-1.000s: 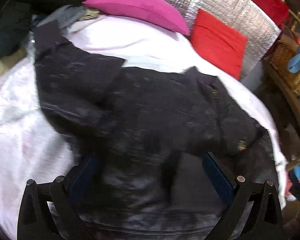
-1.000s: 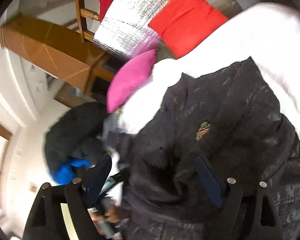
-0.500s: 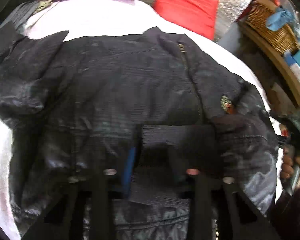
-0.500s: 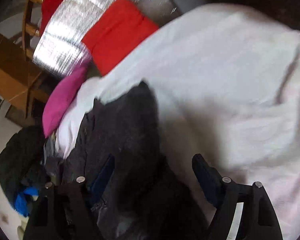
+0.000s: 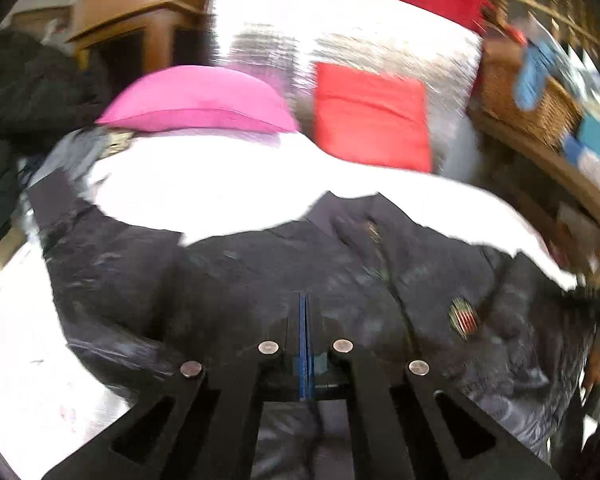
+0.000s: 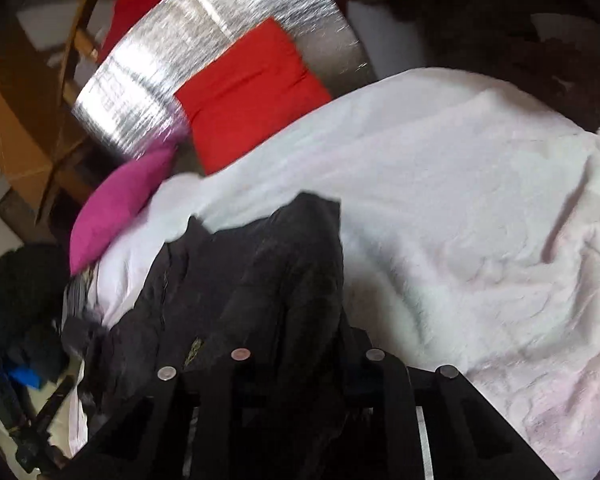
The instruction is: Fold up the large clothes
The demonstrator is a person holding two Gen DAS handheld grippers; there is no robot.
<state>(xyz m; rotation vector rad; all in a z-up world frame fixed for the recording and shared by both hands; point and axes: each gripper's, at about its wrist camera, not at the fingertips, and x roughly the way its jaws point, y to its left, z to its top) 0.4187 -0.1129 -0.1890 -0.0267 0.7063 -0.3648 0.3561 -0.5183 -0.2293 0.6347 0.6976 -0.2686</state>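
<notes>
A large black jacket [image 5: 260, 280] with a small striped badge [image 5: 464, 318] lies spread on a white bed cover [image 5: 220, 196]. It also shows in the right wrist view [image 6: 260, 280], bunched at the bed's left side. My left gripper [image 5: 304, 320] is shut, its blue pads pressed together over the jacket's lower middle; whether fabric is pinched between them is unclear. My right gripper [image 6: 306, 354] has closed in on a fold of the jacket, which fills the space between its fingers. Both views are motion blurred.
A pink pillow [image 5: 196, 100] and a red cushion [image 5: 372, 116] lean on a silver headboard [image 5: 380, 48] at the far end. A wicker basket [image 5: 524, 108] stands on a shelf at the right. A dark clothes pile [image 6: 16, 300] lies left of the bed.
My left gripper went from wide open to shut and tilted up toward the headboard. My right gripper closed from wide open onto the jacket's edge and swung toward the bare bed cover.
</notes>
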